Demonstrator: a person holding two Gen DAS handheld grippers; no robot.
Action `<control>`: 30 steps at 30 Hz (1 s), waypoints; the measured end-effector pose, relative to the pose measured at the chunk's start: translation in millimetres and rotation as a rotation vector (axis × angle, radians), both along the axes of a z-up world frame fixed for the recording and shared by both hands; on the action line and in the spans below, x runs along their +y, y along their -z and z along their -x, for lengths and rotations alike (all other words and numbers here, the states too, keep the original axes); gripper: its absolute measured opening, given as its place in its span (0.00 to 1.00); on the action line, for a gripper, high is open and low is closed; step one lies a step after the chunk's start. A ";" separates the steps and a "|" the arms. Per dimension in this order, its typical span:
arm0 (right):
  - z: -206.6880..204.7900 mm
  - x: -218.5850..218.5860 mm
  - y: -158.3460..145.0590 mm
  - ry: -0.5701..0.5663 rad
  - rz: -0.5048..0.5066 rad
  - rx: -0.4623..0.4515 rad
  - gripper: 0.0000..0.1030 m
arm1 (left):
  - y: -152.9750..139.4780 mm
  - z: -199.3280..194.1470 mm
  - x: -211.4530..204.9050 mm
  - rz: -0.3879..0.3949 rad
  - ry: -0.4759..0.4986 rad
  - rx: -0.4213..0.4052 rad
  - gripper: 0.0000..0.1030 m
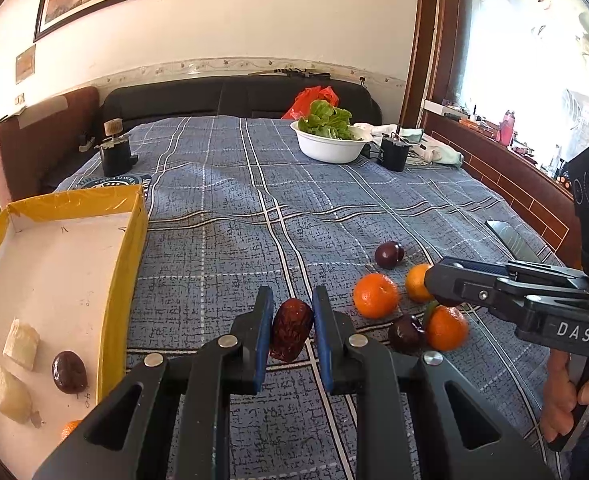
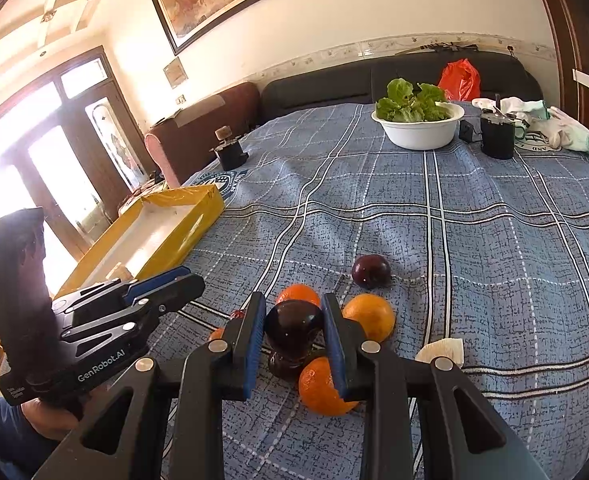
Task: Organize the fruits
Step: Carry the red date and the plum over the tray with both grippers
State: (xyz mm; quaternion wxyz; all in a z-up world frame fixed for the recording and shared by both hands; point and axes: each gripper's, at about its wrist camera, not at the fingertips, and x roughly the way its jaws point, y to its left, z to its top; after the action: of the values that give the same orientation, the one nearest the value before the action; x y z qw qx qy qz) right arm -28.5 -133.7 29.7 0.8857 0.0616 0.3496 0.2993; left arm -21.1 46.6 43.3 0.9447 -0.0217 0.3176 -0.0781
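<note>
Gripping a wrinkled red date (image 1: 290, 330), the left claw (image 1: 293, 330) pinches it by its sides above the bed (image 1: 222, 216), right of the yellow box (image 1: 120, 240). It could twist out on the way over, since the hold is narrow. Claw angled down, level roll.

Right view: right claw (image 2: 293, 334) pinches a dark plum (image 2: 292, 330) over the oranges (image 2: 370, 316). The smooth skin may slip, and a drop would scatter the pile. A hand (image 2: 50, 416) grips the left handle.
</note>
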 end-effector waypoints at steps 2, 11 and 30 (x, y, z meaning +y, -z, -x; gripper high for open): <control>-1.0 0.4 0.7 -0.002 0.000 0.004 0.30 | 0.4 -0.4 0.1 0.000 0.003 0.004 0.19; -4.2 -0.7 3.9 0.007 0.001 0.017 0.30 | -2.9 1.3 -1.6 0.000 0.015 -0.009 0.19; 38.3 64.4 -30.4 -0.064 -0.090 0.034 0.31 | -29.2 62.0 97.2 0.212 -0.060 0.014 0.19</control>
State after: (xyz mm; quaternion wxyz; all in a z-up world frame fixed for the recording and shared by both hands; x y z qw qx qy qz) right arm -66.8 -69.3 60.1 0.8660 0.0951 0.3526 0.3416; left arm -83.1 143.8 72.5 0.9368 -0.1317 0.3134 -0.0827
